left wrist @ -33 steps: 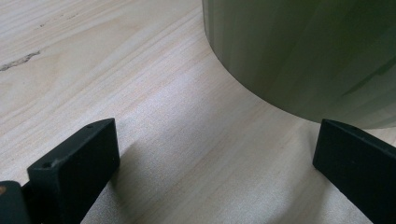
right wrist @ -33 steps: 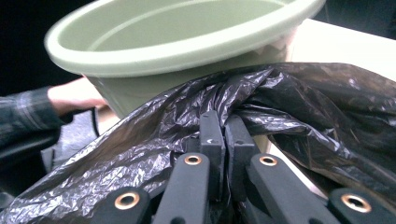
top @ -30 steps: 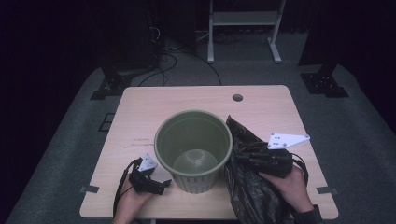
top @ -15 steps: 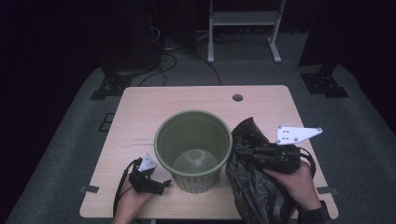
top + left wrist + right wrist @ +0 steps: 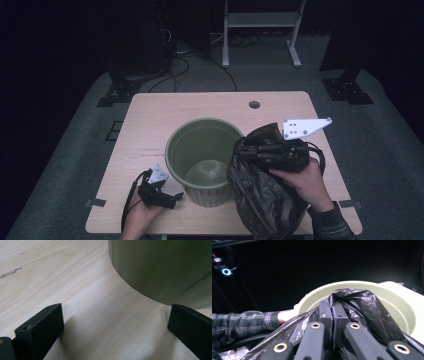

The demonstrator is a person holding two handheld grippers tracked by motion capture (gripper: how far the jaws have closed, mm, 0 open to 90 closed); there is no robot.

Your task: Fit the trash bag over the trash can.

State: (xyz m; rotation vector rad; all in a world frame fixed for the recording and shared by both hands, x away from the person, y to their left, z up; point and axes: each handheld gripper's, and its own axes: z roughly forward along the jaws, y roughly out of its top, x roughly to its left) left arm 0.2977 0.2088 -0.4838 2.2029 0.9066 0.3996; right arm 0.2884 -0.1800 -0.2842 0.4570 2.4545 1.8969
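A pale green plastic bin (image 5: 200, 135) stands upright mid-table with nothing inside. A crumpled black garbage bag (image 5: 260, 200) hangs beside its right wall. My right gripper (image 5: 243, 149) is shut on the bag's upper edge, level with the bin's right rim. In the right gripper view the jaws (image 5: 331, 308) pinch black bag film (image 5: 367, 307), with the bin rim (image 5: 352, 286) just beyond. My left gripper (image 5: 175, 196) rests on the table at the bin's lower left, open. Its jaws (image 5: 115, 325) straddle bare wood just short of the bin wall (image 5: 162, 267).
The wooden table (image 5: 150, 125) has a round cable hole (image 5: 254, 105) near its far edge. A white frame (image 5: 260, 30) and dark stands sit on the floor behind. A plaid sleeve (image 5: 244, 320) shows in the right gripper view.
My right gripper has risen and shifted toward the bin rim, lifting the bag's top edge with it. The left gripper and the bin have stayed put.
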